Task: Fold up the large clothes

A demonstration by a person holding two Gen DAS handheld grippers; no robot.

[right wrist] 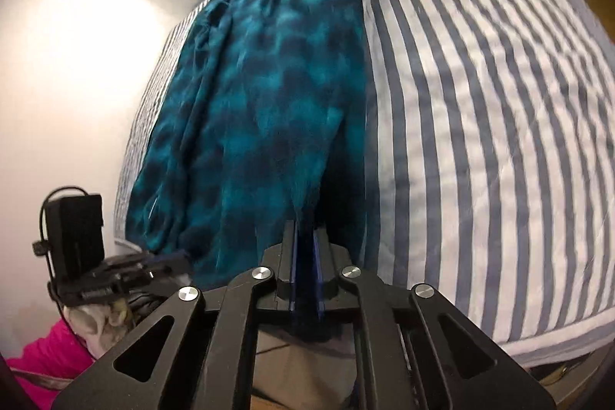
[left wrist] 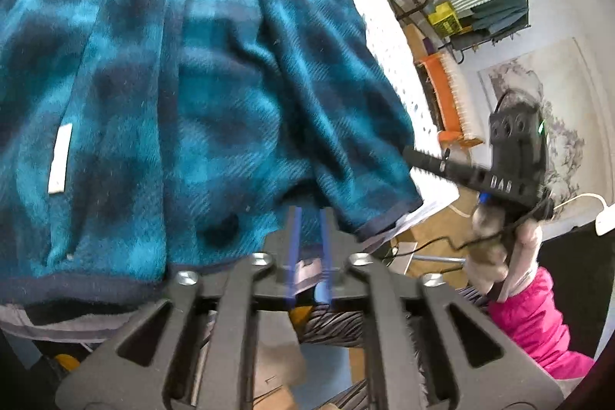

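Fleece garment (left wrist: 200, 95), teal and navy check, lies spread on the striped bedcover (right wrist: 480, 110), its long axis running away from both grippers toward the far end of the bed, its dark hem nearest the person. At the left, the left gripper (left wrist: 309, 218) meets the hem edge; its blue pads stand a narrow gap apart with fleece reaching between them, though whether they actually press it I cannot tell. To the right, the right gripper (right wrist: 305, 229) sits at the garment's right-hand near corner, jaws almost closed and pinching a fold of fleece. Both hands are equally close, so the fold would likely carry the hem forward along that axis
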